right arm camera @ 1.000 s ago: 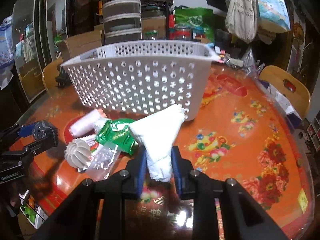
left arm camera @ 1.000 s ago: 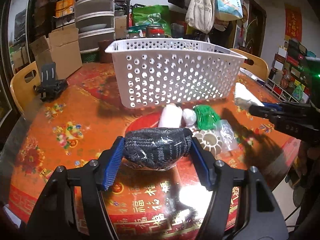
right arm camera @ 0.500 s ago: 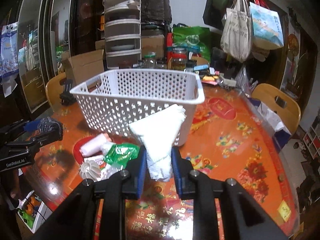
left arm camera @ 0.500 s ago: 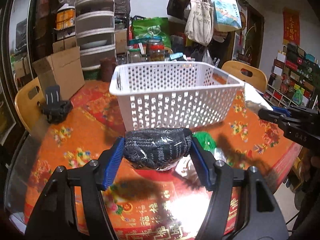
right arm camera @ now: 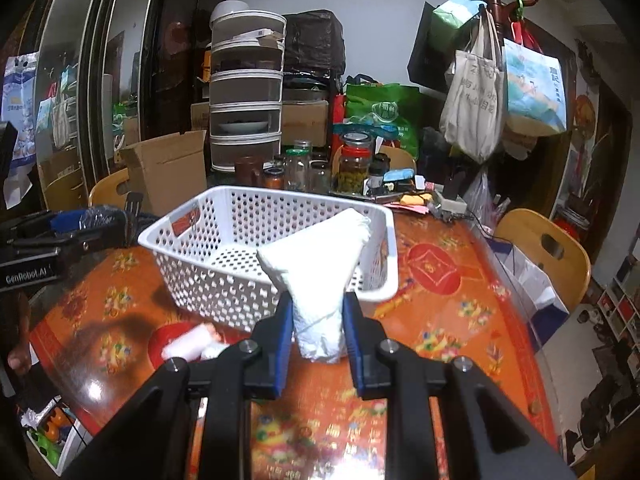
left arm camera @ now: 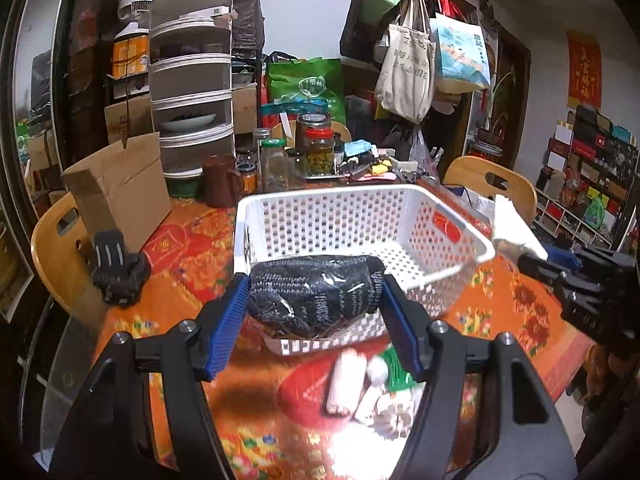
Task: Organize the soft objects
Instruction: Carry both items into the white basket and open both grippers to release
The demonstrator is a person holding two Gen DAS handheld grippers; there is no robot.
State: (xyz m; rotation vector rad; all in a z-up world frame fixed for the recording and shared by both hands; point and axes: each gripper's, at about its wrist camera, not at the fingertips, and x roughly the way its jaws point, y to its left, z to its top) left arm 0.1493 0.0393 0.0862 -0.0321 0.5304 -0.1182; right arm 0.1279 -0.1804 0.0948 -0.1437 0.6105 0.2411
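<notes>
My left gripper (left arm camera: 314,318) is shut on a dark knitted bundle wrapped in clear plastic (left arm camera: 316,294), held above the near rim of the white perforated basket (left arm camera: 452,232). My right gripper (right arm camera: 316,326) is shut on a folded white cloth (right arm camera: 320,264), raised in front of the same basket (right arm camera: 192,240). Each gripper shows at the edge of the other's view: the right gripper (left arm camera: 520,256) with the cloth (left arm camera: 512,224), the left gripper (right arm camera: 86,220) at the left. Nothing lies in the basket. On the table below lie a pink-white roll (left arm camera: 346,380), a white ball (left arm camera: 378,368) and a green packet (left arm camera: 394,368).
The round table has an orange patterned cover (right arm camera: 452,308). Behind the basket stand glass jars (left arm camera: 320,146), a brown mug (left arm camera: 218,180), a cardboard box (left arm camera: 120,196) and stacked containers (left arm camera: 192,92). A black holder (left arm camera: 116,272) sits at the left. Wooden chairs (right arm camera: 548,252) ring the table.
Both grippers have risen with their loads, so the basket now shows from above with its inside visible. The loose items on the table have dropped lower in both views.
</notes>
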